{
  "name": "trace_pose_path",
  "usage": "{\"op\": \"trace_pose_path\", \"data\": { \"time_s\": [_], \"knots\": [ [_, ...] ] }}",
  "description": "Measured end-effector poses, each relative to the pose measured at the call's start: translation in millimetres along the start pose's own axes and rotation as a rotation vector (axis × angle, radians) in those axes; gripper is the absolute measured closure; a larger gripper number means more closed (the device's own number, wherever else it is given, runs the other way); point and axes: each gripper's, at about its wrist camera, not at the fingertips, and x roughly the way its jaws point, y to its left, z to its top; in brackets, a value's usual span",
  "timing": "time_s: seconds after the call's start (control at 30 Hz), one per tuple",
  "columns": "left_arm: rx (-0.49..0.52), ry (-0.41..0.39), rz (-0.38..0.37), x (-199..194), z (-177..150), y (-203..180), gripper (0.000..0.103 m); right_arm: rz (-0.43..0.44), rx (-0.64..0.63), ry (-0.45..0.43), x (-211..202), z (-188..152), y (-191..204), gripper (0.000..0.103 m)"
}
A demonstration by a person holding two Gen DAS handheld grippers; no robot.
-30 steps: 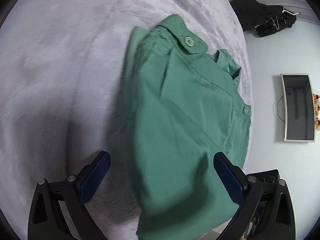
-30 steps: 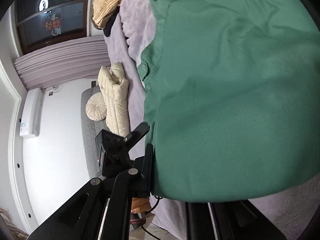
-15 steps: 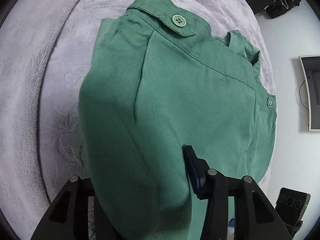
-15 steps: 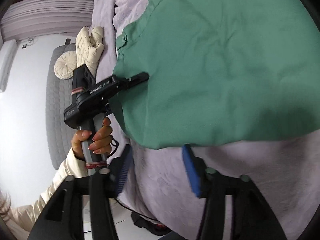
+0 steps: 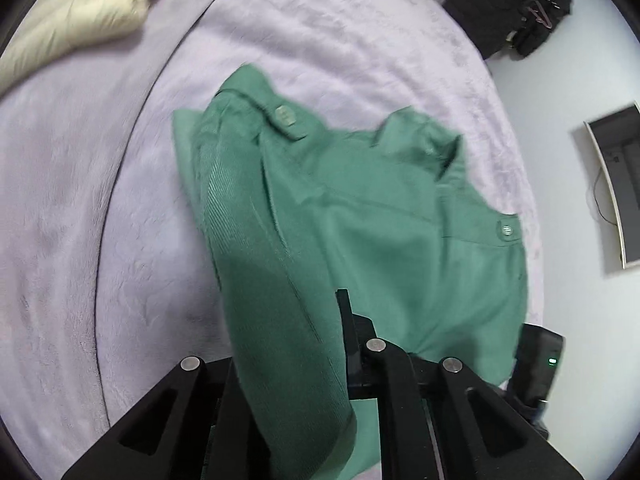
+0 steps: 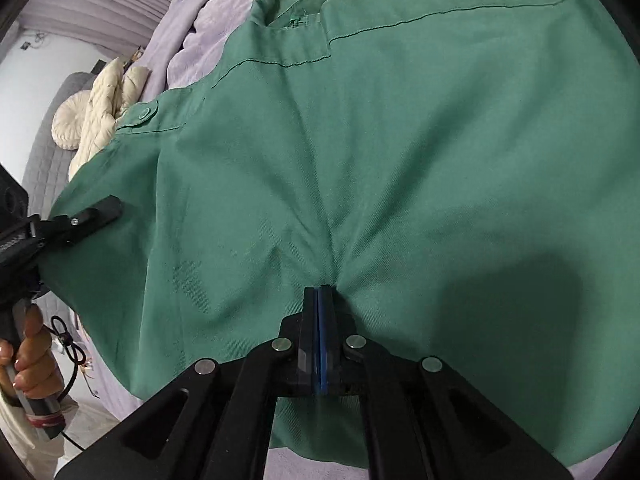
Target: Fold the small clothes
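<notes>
Fabric of the green shorts [image 6: 400, 160] is pinched at the near hem by the right gripper [image 6: 319, 300], jaws pressed together. The left gripper [image 5: 304, 340] clamps the left edge. Beyond lies bare lilac bed [image 5: 120, 200].

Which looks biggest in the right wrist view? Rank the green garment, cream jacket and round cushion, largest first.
1. green garment, filling most of the frame, though nearness to the camera inflates it.
2. cream jacket.
3. round cushion, partly hidden behind the jacket, so this last ranking is unsure.
</notes>
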Motion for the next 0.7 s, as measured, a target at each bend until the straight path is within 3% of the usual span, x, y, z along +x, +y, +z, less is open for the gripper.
{"op": "trace_pose_path", "data": {
  "time_s": [0.2, 0.33, 0.43, 0.53, 0.6, 0.7],
  "knots": [
    [0.196, -0.075, -0.011, -26, 7, -96, 0.089, 0.185, 0.100, 0.012, -21, -5, -35, 0.102],
    [0.366, -0.065, 0.012, -10, 4, -177, 0.089, 0.265, 0.164, -0.031, -57, -16, -67, 0.100],
    [0.485, -0.048, 0.046, 21, -6, -236, 0.089, 0.292, 0.235, -0.085, -91, -28, -105, 0.100],
    [0.605, -0.022, 0.099, 62, -24, -289, 0.089, 0.267, 0.310, -0.121, -116, -42, -145, 0.099],
    [0.667, 0.007, 0.134, 100, -36, -314, 0.089, 0.259, 0.361, -0.131, -124, -50, -173, 0.099],
    [0.718, 0.084, 0.242, 160, -58, -331, 0.087, 0.317, 0.438, -0.140, -127, -57, -201, 0.099]
  ]
}}
